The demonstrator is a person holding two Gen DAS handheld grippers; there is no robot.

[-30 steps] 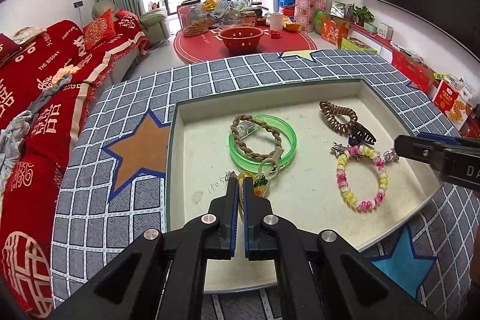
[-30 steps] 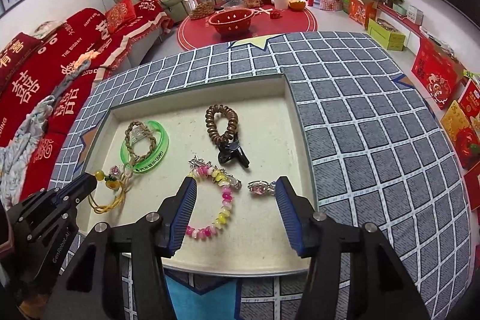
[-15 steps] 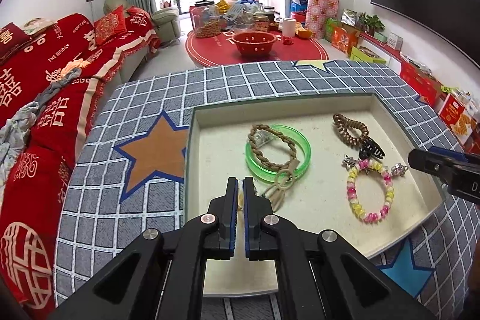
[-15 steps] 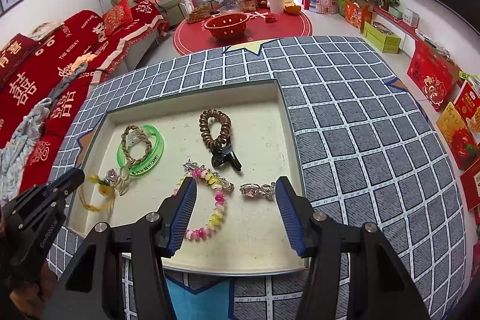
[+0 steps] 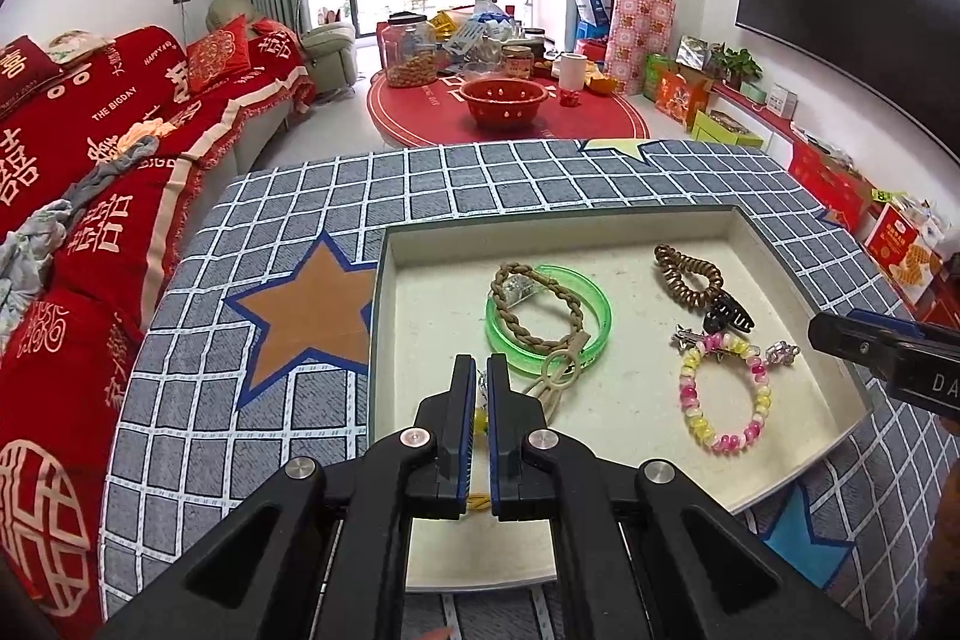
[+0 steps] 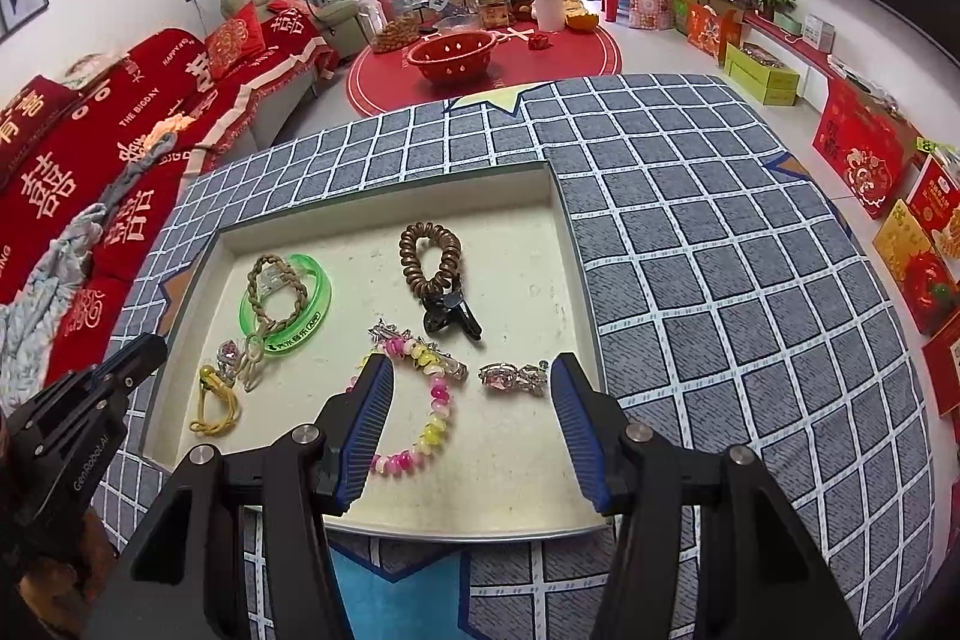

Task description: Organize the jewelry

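Observation:
A shallow tray (image 5: 558, 220) (image 6: 384, 214) sits on a checked cloth and holds the jewelry. My left gripper (image 5: 477, 370) (image 6: 150, 345) is shut over the tray's near left corner. A yellow cord with beads (image 6: 213, 409) lies on the tray floor just past its tip. The cord (image 5: 480, 418) also shows through the slit between the fingers, and I see no clear pinch. My right gripper (image 6: 471, 364) stands open above a pink and yellow bead bracelet (image 6: 438, 394) (image 5: 687, 388) and a silver crystal piece (image 6: 510, 376), touching neither.
Further in lie a green bangle (image 5: 603, 316) (image 6: 294, 337) under a braided brown bracelet (image 5: 522, 328), a brown spiral hair tie (image 6: 414, 268) and a black claw clip (image 6: 450, 316). A red sofa (image 5: 90, 172) stands left of the table.
The left gripper drew back a little toward the tray's left wall. The yellow cord, which hung at its tip, now lies on the tray floor. The right gripper kept still.

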